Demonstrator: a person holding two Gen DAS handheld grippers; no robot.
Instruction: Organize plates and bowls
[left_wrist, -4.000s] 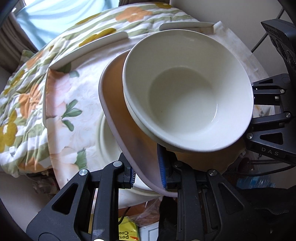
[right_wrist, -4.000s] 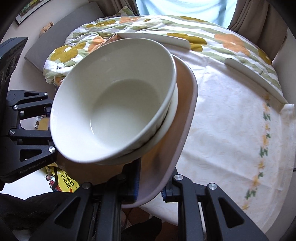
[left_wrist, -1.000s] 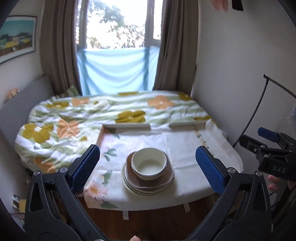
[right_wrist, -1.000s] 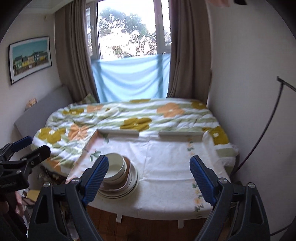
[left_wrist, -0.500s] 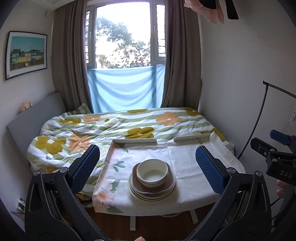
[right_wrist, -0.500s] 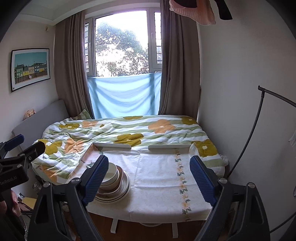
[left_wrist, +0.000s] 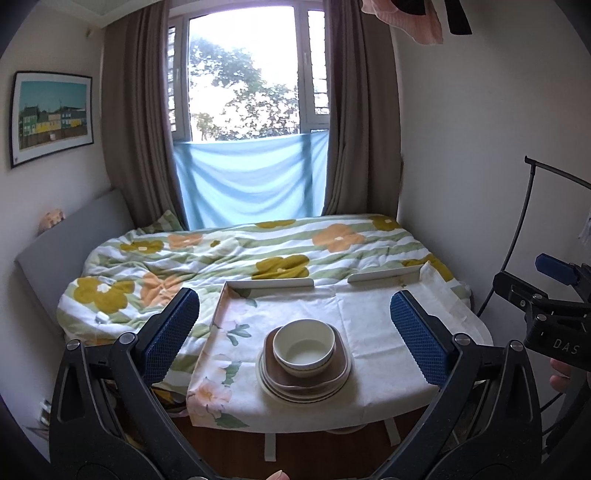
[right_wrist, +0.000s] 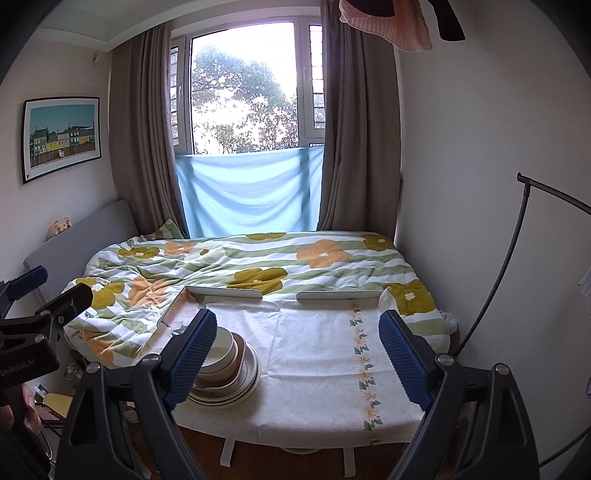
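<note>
A cream bowl (left_wrist: 304, 347) sits on a brown square plate (left_wrist: 341, 365), which rests on a stack of round cream plates (left_wrist: 273, 391) on the cloth-covered table (left_wrist: 376, 332). The same stack (right_wrist: 236, 384) shows at the table's near left in the right wrist view, with the bowl (right_wrist: 221, 349) on top, partly behind a finger. My left gripper (left_wrist: 295, 336) is open and empty, held back from the table. My right gripper (right_wrist: 297, 354) is open and empty, also well back.
A bed with a flowered duvet (left_wrist: 258, 254) lies behind the table, under a curtained window (left_wrist: 251, 92). A black stand's arm (right_wrist: 517, 236) curves at the right wall. The other gripper shows at the right edge of the left wrist view (left_wrist: 546, 314).
Both grippers let go of the plate stack, opened wide and drew back and up from the table. The stack now stands on the table alone.
</note>
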